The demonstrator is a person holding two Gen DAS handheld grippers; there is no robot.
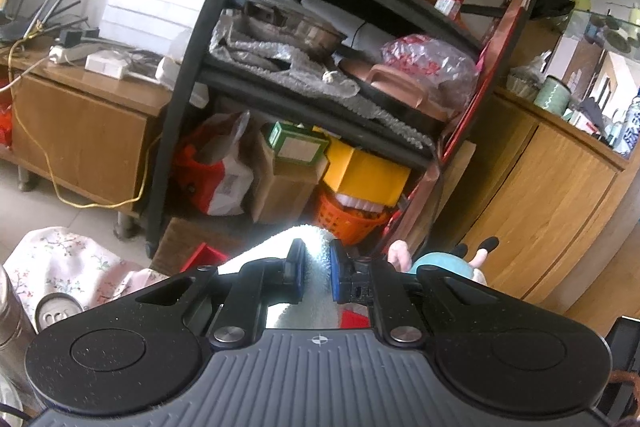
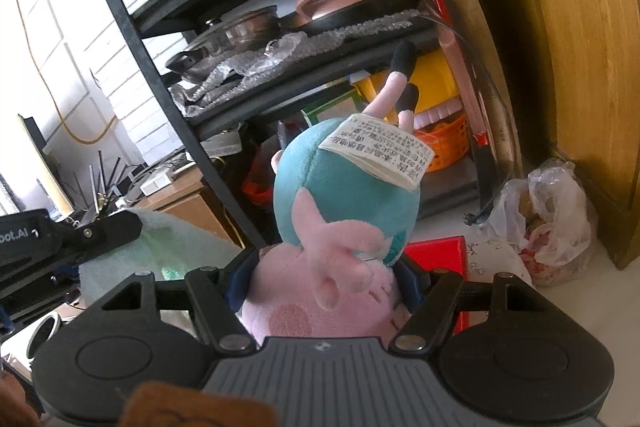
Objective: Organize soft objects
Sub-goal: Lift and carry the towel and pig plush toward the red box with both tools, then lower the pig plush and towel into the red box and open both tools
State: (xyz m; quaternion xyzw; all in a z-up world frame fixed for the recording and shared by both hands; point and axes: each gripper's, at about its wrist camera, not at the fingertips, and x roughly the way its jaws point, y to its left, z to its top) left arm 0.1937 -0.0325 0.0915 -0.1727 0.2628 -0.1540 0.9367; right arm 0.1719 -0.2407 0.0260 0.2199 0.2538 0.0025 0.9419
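Observation:
In the left wrist view my left gripper (image 1: 316, 273) is shut on a fold of a pale fluffy towel (image 1: 314, 267), pinched between the blue pads. The towel runs back under the gripper. In the right wrist view my right gripper (image 2: 324, 283) is shut on a plush toy (image 2: 344, 195) with a pink head, teal body, pink legs and black feet, held upside down with a white label on it. The same plush toy (image 1: 440, 263) peeks in at the right of the left wrist view. The towel (image 2: 168, 247) and the left gripper (image 2: 72, 239) show at the left of the right wrist view.
A black shelf rack (image 1: 248, 83) full of pots, bags and boxes stands ahead, with an orange basket (image 1: 348, 219) on the floor. Wooden cabinets (image 1: 552, 195) flank it. A floral cloth (image 1: 68, 263) lies lower left, a red box (image 2: 440, 251) and a plastic bag (image 2: 548, 223) lower right.

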